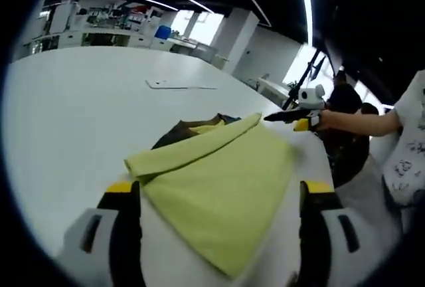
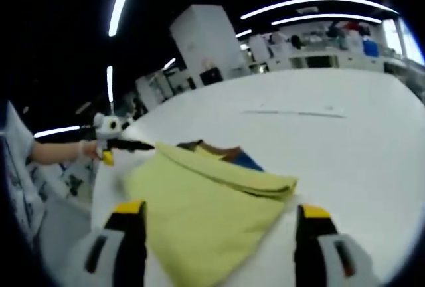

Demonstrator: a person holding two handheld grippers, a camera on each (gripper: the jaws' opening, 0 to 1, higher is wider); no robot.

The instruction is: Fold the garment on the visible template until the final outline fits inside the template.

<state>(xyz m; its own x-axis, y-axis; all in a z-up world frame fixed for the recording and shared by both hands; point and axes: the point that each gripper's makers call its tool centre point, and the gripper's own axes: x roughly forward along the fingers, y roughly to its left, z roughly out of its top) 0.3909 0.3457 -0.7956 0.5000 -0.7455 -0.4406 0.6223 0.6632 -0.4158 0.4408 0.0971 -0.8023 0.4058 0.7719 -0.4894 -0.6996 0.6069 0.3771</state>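
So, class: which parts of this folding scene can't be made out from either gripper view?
- Template: not identifiable; a dark layer peeks from under the yellow-green garment, which covers the rest.
- Blue patch, right gripper view: mostly covered by the garment.
- Thin object on the table, left gripper view: too small to identify.

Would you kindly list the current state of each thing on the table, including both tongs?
Yellow-green cloth garment: partly folded, one edge rolled over on top, lying flat.
Dark brown and blue template: mostly covered by the garment, far edge showing.
Left tongs: open, hovering over the garment, holding nothing.
Right tongs: open, hovering over the garment, holding nothing.
White table: bearing the garment.
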